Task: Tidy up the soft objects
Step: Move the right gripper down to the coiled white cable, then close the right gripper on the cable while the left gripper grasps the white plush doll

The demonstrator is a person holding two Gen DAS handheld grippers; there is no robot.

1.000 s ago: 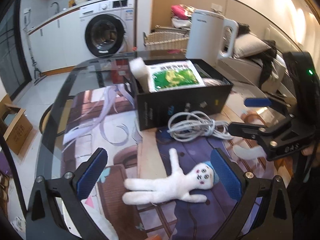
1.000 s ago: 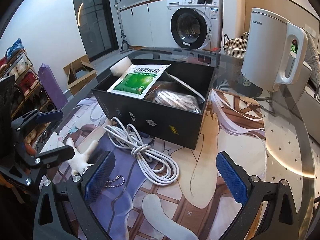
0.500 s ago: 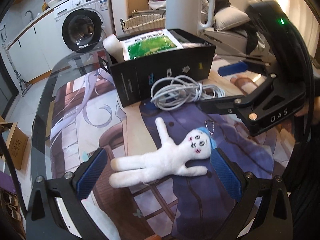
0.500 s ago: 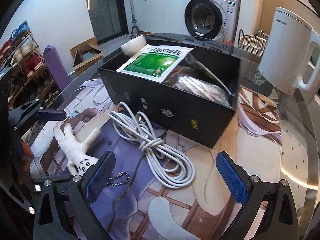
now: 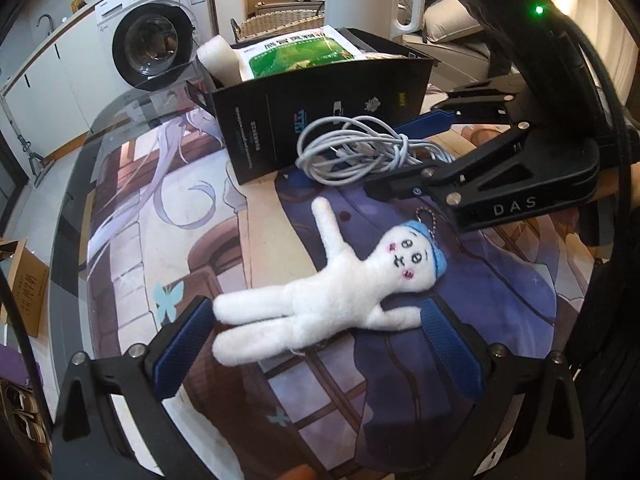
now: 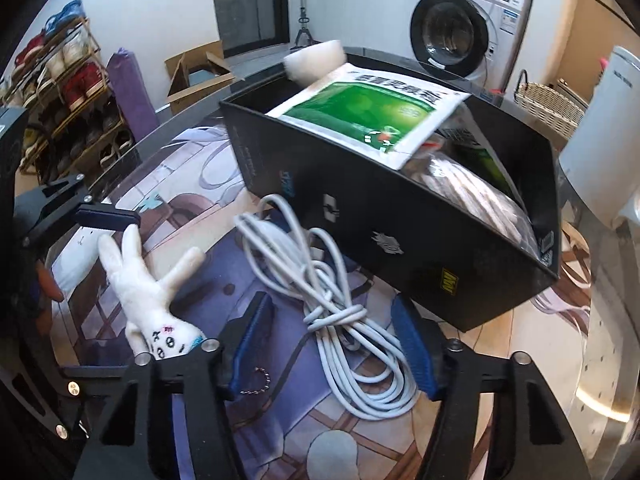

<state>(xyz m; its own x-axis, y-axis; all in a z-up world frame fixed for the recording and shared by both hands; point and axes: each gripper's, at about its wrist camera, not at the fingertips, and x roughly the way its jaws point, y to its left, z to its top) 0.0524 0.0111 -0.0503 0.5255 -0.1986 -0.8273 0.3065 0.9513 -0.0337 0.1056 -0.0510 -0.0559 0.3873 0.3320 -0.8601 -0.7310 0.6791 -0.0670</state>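
Left wrist view: my left gripper [image 5: 316, 344] stands released, its pads either side of the white plush doll [image 5: 320, 292] lying flat on the printed mat [image 5: 152, 216], not pressing. The lower frame edge cuts off the finger bases.

Right wrist view: my right gripper [image 6: 332, 344] is closing around the coiled white cable [image 6: 340, 320], pads not yet touching it. The gripper frame hides part of the doll's head. The black box [image 6: 400, 232] holds a green packet [image 6: 372, 110]; its deeper contents are unclear.
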